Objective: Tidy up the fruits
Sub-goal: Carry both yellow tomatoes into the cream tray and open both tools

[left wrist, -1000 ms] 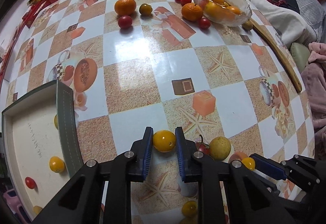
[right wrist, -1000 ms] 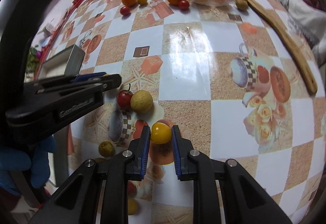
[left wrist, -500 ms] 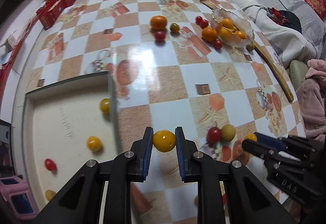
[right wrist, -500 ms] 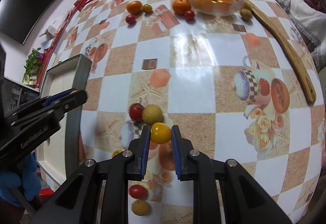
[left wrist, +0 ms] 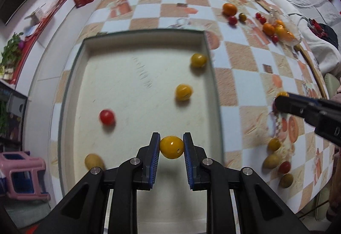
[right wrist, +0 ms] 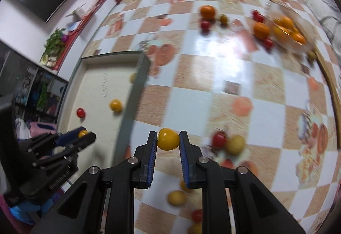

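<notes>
The left gripper (left wrist: 171,147) grips a yellow tomato (left wrist: 171,147) between its blue pads, over the near part of the shallow tray (left wrist: 210,59). Inside the tray lie two more yellow fruits (left wrist: 183,92), a red tomato (left wrist: 107,117) to the left and a pale fruit (left wrist: 93,161) at the near left. The right gripper (right wrist: 168,139) pinches another yellow tomato (right wrist: 168,139) above the checkered tablecloth (right wrist: 191,97), just right of the tray's wall. A glass bowl of oranges (right wrist: 286,29) sits far right.
</notes>
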